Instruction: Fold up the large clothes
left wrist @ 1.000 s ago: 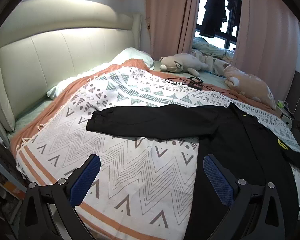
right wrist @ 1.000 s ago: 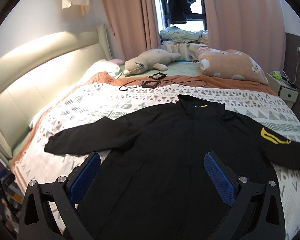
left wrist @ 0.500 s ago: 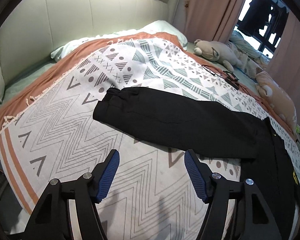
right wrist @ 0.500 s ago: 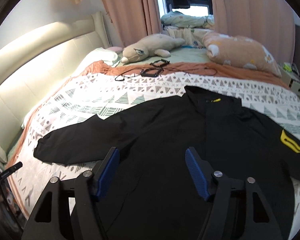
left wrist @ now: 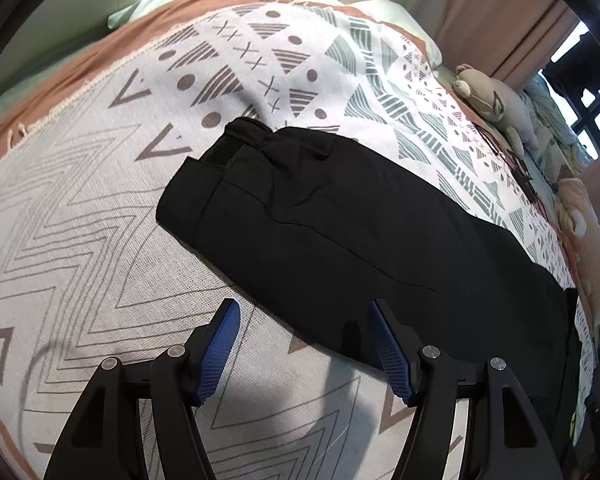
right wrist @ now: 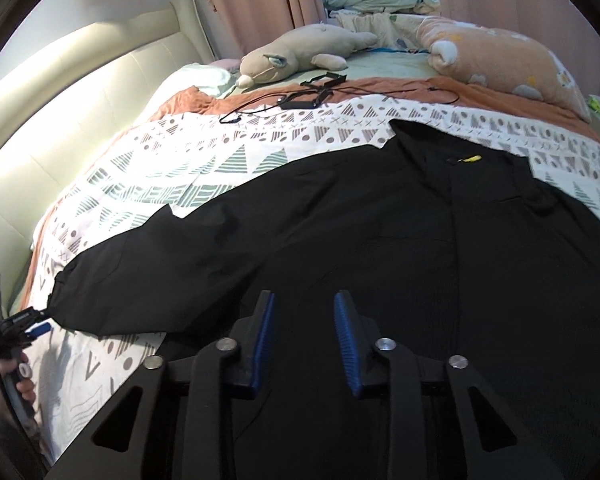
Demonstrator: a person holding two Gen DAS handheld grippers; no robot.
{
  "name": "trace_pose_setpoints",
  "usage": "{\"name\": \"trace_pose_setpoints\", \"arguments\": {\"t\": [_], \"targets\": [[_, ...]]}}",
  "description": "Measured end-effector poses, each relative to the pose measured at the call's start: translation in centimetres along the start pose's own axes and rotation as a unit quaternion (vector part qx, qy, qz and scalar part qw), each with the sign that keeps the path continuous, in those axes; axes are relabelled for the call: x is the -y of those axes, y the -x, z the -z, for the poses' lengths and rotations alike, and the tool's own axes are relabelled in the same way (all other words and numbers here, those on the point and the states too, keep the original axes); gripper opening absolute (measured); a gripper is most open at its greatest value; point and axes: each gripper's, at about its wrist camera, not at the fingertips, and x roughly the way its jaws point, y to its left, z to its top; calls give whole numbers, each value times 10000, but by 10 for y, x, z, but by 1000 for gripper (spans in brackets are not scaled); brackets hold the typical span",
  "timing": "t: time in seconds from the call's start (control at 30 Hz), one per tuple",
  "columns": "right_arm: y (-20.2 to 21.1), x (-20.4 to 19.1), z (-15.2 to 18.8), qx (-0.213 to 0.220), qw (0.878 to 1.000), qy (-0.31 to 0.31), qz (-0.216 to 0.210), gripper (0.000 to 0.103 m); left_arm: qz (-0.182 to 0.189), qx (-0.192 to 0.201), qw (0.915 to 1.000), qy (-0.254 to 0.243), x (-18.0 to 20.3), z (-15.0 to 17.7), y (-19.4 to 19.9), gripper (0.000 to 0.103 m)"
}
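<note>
The left tool (left wrist: 302, 316) stands moderately open, its blue pads (left wrist: 220, 348) apart with nothing pressed between them; its jaws closed partway earlier in the last second and now hold that width. It hangs over the lower edge of the jacket's outstretched sleeve (left wrist: 320, 216), one pad above the patterned blanket (left wrist: 80, 240) and the other above black cloth; whether the tips touch the cloth cannot be told. The right tool (right wrist: 304, 312) is narrow, its jaws having just been closing, and a clear gap remains between the pads with no cloth seen caught in it. It sits above the body of the black jacket (right wrist: 380, 248), which lies spread flat on the bed with its collar toward the far side and a yellow mark (right wrist: 470, 158) at the neck. At the far left of the right wrist view, a hand (right wrist: 18, 380) holds the left tool near the sleeve's cuff. No containers are in view.
</note>
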Motion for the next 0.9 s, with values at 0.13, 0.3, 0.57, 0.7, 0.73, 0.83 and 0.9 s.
{"name": "trace_pose_setpoints", "arguments": {"t": [0.13, 0.3, 0.57, 0.7, 0.73, 0.83, 0.9], "targets": [[-28, 0, -4, -111, 9991, -114, -395, 15, -94, 153, 9995, 255, -9, -13, -12, 36], [-61, -8, -10, -259, 9958, -304, -829, 12, -15, 458, 9988, 164, -3, -28, 2, 3], [-136, -13, 0, -644, 9867, -848, -1228, 9, 296, 1063, 9920, -614, 57, -45, 73, 1], [-142, 10, 4, -736, 9720, -1490, -1662, 10, 685, 1335, 9843, -924, 101, -56, 117, 1], [-137, 16, 3, -792, 9681, -1619, -1739, 12, 805, 1428, 9811, -1027, 115, -58, 127, 1], [-114, 31, -4, -638, 9647, -1890, -1718, 23, 1034, 1642, 9704, -1436, 156, -57, 159, 1], [-100, 40, -6, -590, 9614, -2087, -1695, 39, 1153, 1730, 9645, -1630, 180, -54, 178, 1]]}}
